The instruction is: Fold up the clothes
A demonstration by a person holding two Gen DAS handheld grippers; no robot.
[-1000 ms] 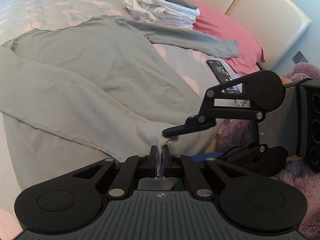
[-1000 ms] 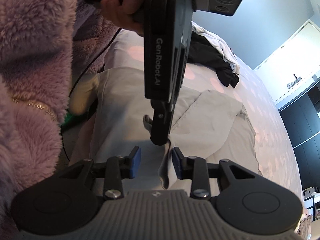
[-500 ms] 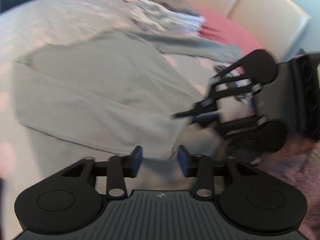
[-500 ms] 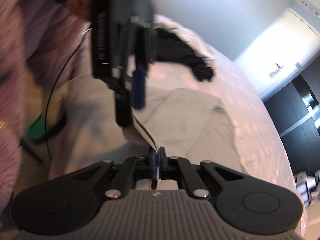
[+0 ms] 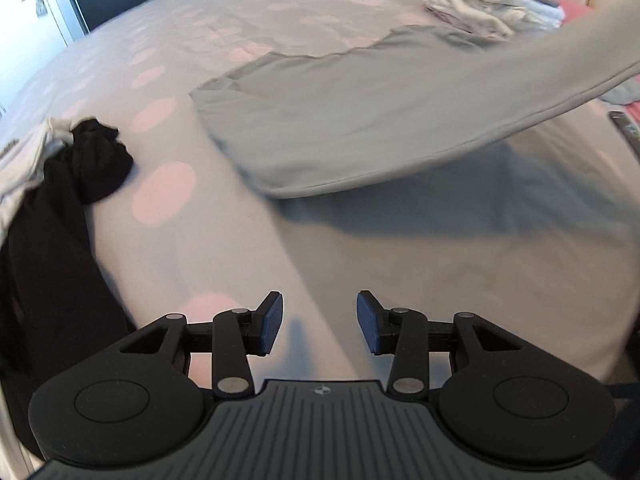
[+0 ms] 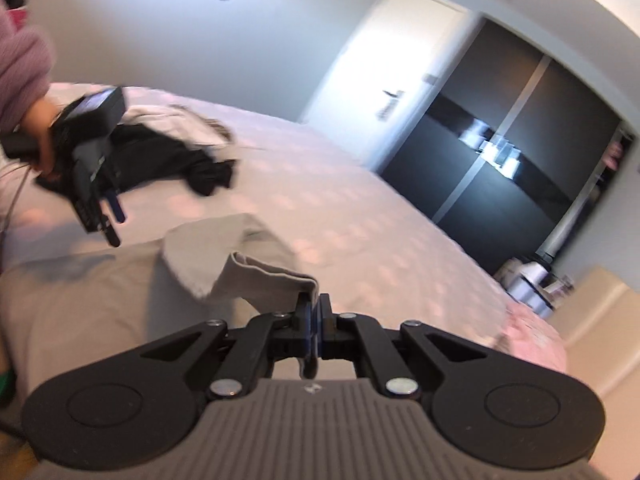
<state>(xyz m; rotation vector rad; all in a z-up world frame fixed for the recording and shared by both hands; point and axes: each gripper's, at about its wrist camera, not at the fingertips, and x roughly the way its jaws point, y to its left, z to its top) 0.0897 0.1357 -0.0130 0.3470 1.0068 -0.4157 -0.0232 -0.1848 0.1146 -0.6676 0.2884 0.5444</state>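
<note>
Left wrist view showed the left tongs (image 5: 319,322) parted and empty, pads (image 5: 270,322) hanging over the bedspread (image 5: 224,60) just beside the edge of the grey garment (image 5: 360,120); jaws had just been opening, nothing between them. Right wrist view showed the right tongs (image 6: 314,330) pinched tight on a bunched corner of that garment (image 6: 264,280), lifted clear of the bed. From the left view the raised part ran as a taut grey band up to the right, its shadow on the layer below; the rest lay flat on the bed. Black clothes (image 5: 52,216) sat at the left edge, a folded stack (image 5: 472,12) at the far end near the pink pillow (image 6: 532,340). Likely step: carrying the corner over to make a fold. Risks: only one hand held the cloth, so the fold line could skew or the lower layer drag and wrinkle; the grip took only a small bunch of fabric, so a fast swing could pull it out; the far sleeve lay close to the stack and might snag it.
</note>
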